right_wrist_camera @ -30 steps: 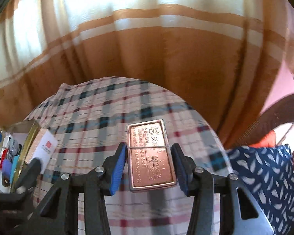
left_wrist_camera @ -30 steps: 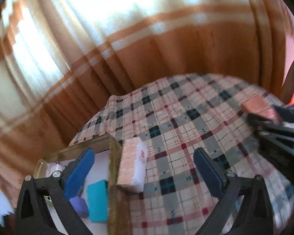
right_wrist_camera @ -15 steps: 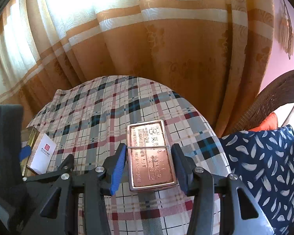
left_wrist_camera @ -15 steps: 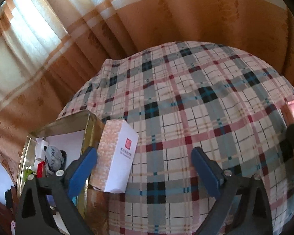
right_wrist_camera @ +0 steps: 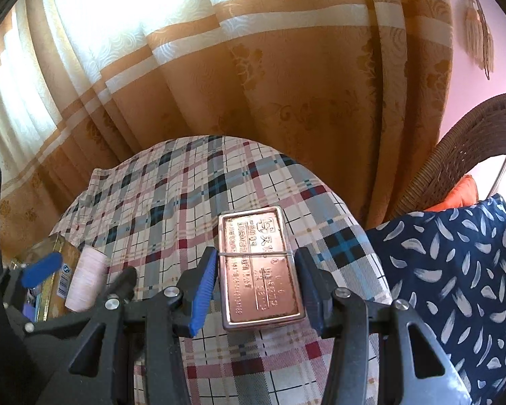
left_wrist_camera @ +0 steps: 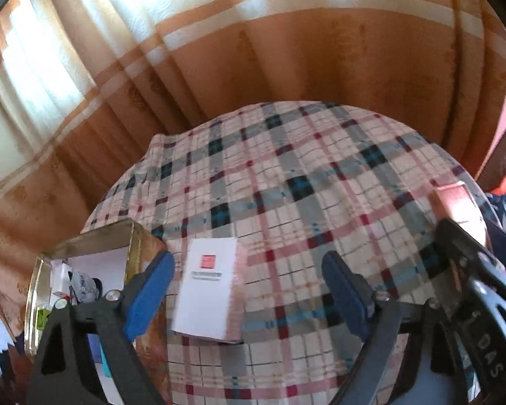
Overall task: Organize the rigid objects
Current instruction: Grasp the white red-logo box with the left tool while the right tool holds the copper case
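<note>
The left gripper (left_wrist_camera: pixel 246 287), closing, straddles a blurred white box (left_wrist_camera: pixel 207 290) untouched; the right gripper (right_wrist_camera: pixel 256 290) clamps a copper tin (right_wrist_camera: pixel 258 266), its near end hidden.

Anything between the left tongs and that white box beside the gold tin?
Nothing visible. The white box lies flat on the plaid cloth inside the closing left tongs, close to the left pad. The gold tin sits just left of it.

Embossed Chinese characters, not legible, are borne by the copper-coloured rectangular metal tin (right_wrist_camera: pixel 260 266); a red square logo is printed on the white cardboard box (left_wrist_camera: pixel 208 288).
</note>
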